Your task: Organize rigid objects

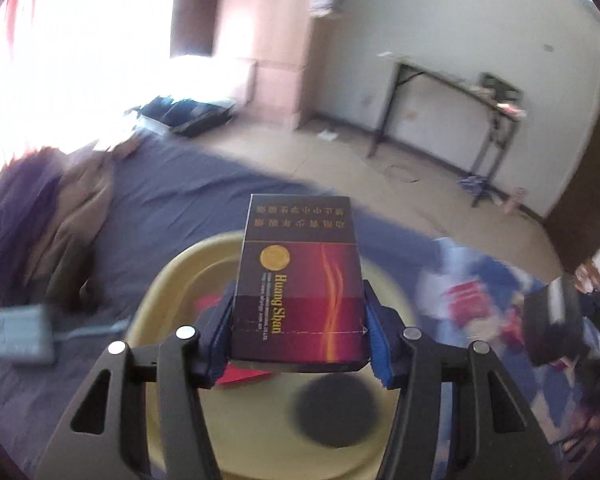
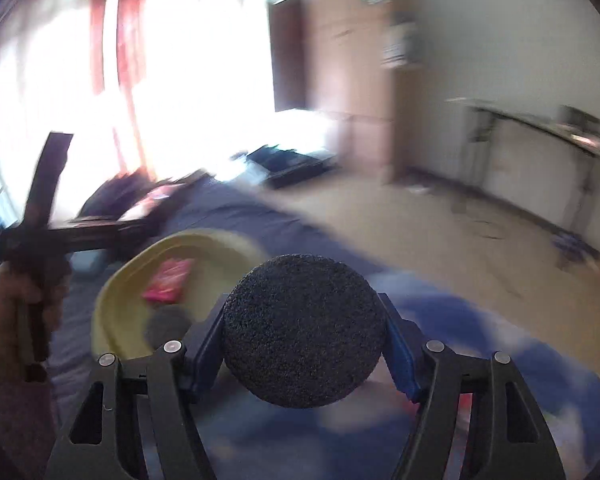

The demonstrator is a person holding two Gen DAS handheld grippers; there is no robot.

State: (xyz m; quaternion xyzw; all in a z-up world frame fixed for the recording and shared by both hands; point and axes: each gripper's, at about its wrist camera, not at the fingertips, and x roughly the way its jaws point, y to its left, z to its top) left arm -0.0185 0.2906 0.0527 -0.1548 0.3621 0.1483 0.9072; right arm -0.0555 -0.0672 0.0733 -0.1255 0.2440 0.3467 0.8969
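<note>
Left tool (image 1: 298, 334) grips Huang Shan box (image 1: 300, 280) above yellow basin (image 1: 172, 280) on bed; only right view shows right tool (image 2: 304, 344) clamping black foam ball (image 2: 304, 330) beside basin.

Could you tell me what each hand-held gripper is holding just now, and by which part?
The left hand-held gripper clamps a Huang Shan cigarette box by its two long side edges, near its lower end. The right hand-held gripper squeezes a dark foam ball across its middle.

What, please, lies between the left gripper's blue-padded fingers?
In the left wrist view, a dark red Huang Shan cigarette pack is clamped between the left gripper's fingers, above the yellow plastic basin.
</note>
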